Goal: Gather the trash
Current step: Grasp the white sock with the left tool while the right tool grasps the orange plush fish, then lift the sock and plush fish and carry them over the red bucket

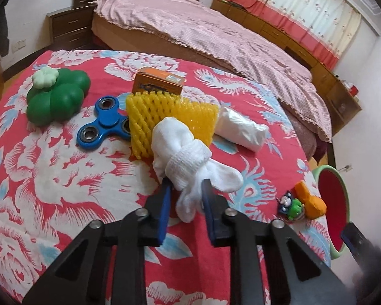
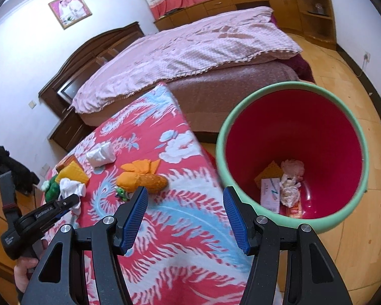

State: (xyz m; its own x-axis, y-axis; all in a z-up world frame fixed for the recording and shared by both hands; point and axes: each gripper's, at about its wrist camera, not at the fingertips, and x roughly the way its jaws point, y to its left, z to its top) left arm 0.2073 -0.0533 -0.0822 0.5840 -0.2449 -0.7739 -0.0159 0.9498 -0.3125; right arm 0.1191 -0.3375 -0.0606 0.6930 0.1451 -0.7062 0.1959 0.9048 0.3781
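Two hand-held grippers are working: the left hand-held gripper (image 1: 184, 190) is pinching the white sock (image 1: 190, 162) on the counter (image 1: 50, 178), needing a lift, while the right hand-held gripper (image 2: 185, 218) is hanging agape and empty beside the bin (image 2: 353, 127).

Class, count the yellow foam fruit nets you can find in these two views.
2: one yellow foam net on the table beside the blue spinner; another inside the red bin. More may be hidden under the bin's trash.
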